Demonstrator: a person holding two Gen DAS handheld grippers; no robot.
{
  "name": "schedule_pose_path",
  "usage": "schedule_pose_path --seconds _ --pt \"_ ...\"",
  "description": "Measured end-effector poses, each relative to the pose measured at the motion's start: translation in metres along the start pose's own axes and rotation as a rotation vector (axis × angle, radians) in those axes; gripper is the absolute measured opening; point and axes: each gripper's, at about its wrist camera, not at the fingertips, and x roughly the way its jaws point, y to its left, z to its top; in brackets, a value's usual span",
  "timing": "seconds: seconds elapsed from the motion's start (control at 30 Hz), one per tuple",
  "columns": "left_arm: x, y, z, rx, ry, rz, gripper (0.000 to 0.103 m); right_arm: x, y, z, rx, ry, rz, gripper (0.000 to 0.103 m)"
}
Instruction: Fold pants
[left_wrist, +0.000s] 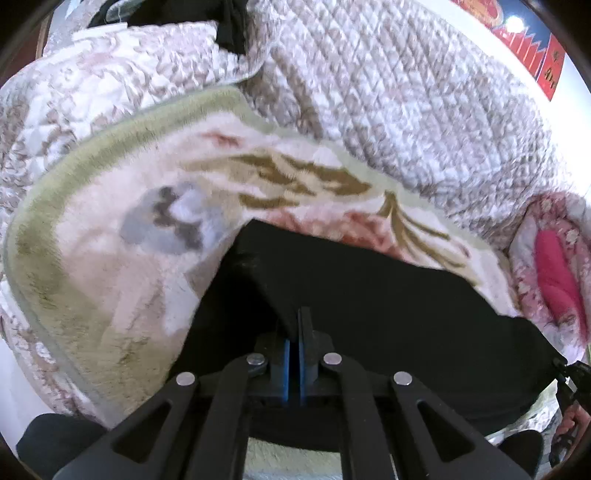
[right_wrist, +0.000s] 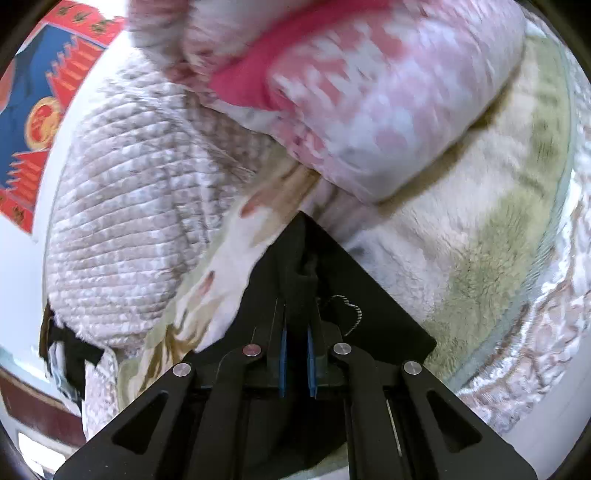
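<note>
Black pants (left_wrist: 369, 295) lie on a fleece blanket (left_wrist: 92, 258) on the bed, both grippers on them. Left gripper (left_wrist: 295, 332): jaws together, clamped on a raised ridge of the black cloth; the pants spread flat to the right of it, their far edge running straight across the blanket's leaf print. Right gripper (right_wrist: 297, 325): jaws nearly together, pinching a bunched fold of pants (right_wrist: 351, 288); here the cloth comes to a corner point ahead of the tips, and a thin cord loops on it right of the jaws. Room is tight: quilt (left_wrist: 406, 92) heaped beyond the blanket in the left view, pink duvet (right_wrist: 369, 110) crowding close above the corner in the right view. Blanket's green border (right_wrist: 491, 251) curves off to the right with bare fleece between it and the pants. One pair of pants, two grippers, one blanket, one quilt, one duvet.
</note>
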Motion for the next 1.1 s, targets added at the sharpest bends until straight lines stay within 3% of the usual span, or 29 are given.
schedule_pose_path --seconds 0.1,0.2,0.37,0.5,0.63,0.73,0.87,0.97,1.1 --pt "-0.008 0.003 -0.005 0.005 -0.008 0.019 0.004 0.015 -0.024 -0.007 0.043 0.063 -0.072 0.007" --pt "0.001 0.015 -0.018 -0.021 0.044 0.028 0.004 0.024 -0.033 -0.014 0.054 0.097 -0.103 0.007" --pt "0.005 0.02 -0.025 -0.034 0.069 0.044 0.004 0.007 -0.017 -0.008 0.008 0.063 -0.076 0.007" --pt "-0.002 0.014 -0.021 0.001 0.037 0.047 0.004 0.022 -0.028 -0.013 0.014 0.121 -0.141 0.008" --pt "0.016 0.018 -0.029 0.003 0.108 0.093 0.005 0.018 -0.028 -0.018 0.0 0.112 -0.149 0.009" --pt "0.013 0.015 -0.027 0.019 0.091 0.094 0.005 0.014 -0.025 -0.016 -0.022 0.115 -0.17 0.018" --pt "0.004 0.016 -0.025 0.019 0.079 0.112 0.009 -0.01 -0.013 -0.015 -0.105 0.014 -0.249 0.025" --pt "-0.011 0.023 -0.019 -0.006 0.026 0.178 0.009 -0.021 0.005 -0.016 -0.179 -0.049 -0.229 0.025" --pt "-0.023 0.023 -0.005 -0.001 -0.053 0.214 0.009 -0.002 0.05 -0.039 -0.403 0.026 -0.126 0.025"
